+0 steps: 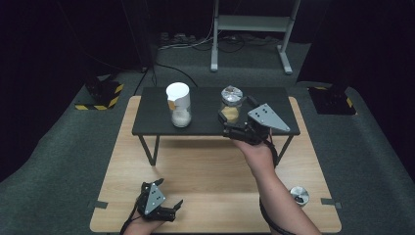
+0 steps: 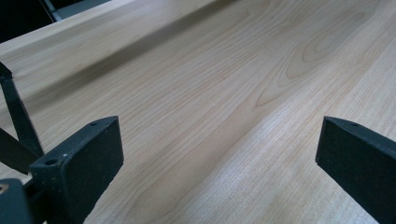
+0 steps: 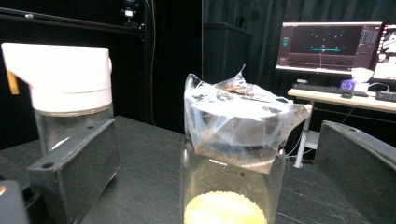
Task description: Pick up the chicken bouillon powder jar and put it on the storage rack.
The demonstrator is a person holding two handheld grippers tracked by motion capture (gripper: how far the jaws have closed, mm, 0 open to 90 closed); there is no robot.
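The right gripper [image 1: 234, 128] stood with its jaws spread wide on either side of the glass jar [image 1: 230, 108], pads clear of the glass. The jar sat near the front edge of the raised black surface [image 1: 156, 117]. The right gripper view showed crumpled plastic film [image 3: 238, 116] over its mouth and yellow granules, possibly sugar, inside. A white-capped jar [image 1: 179, 105] stood well apart. The left gripper [image 1: 169, 211] rested spread near the wooden table's [image 1: 205, 171] near edge, open board ahead. A metal lid [image 1: 299, 195] lay by the right edge.

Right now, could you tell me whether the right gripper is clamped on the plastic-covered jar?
No, the right gripper has its jaws standing wide to either side of the plastic-covered jar, with clear gaps between pads and glass.
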